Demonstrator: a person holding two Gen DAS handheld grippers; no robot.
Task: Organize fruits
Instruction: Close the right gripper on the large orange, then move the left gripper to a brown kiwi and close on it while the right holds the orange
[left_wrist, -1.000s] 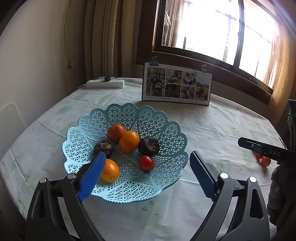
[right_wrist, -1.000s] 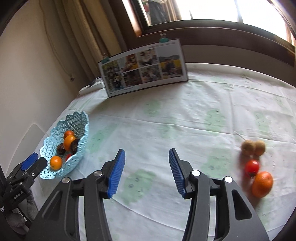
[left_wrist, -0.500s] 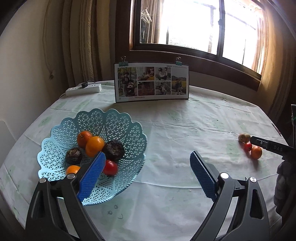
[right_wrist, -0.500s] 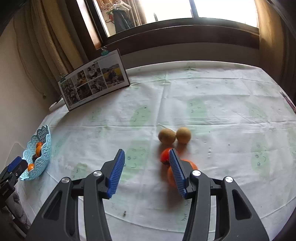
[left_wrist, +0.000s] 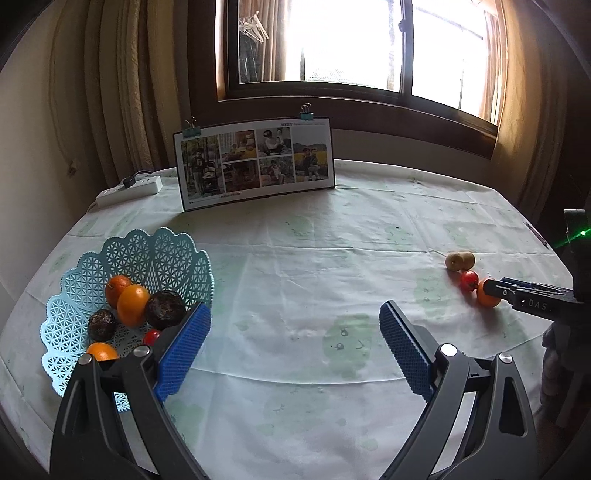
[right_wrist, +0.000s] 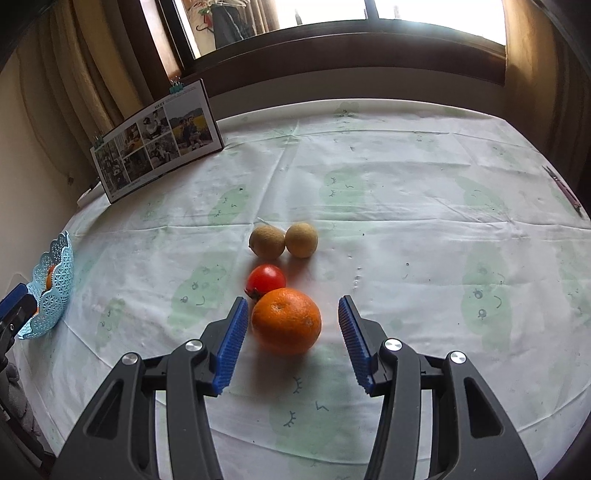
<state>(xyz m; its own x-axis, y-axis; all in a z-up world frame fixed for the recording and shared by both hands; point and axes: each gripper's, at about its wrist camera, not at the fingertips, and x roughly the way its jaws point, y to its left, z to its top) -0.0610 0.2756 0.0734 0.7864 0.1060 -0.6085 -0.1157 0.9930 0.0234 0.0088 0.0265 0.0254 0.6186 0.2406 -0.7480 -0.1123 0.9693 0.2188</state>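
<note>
Straddling the orange, the right gripper has its blue pads spread wide to either side of the fruit, touching neither flank. Just beyond the orange sits a red tomato, touching it, and farther beyond lie two tan fruits side by side. Well to the orange's left, the blue basket holds more fruit, with the left gripper released beside it over the tablecloth.

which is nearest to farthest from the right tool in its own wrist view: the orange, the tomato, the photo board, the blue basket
1. Orange, between the open fingers of the right tool.
2. Tomato, just beyond the orange, slightly left.
3. Blue basket, far left table edge, and photo board, back left: too close to rank.
</note>
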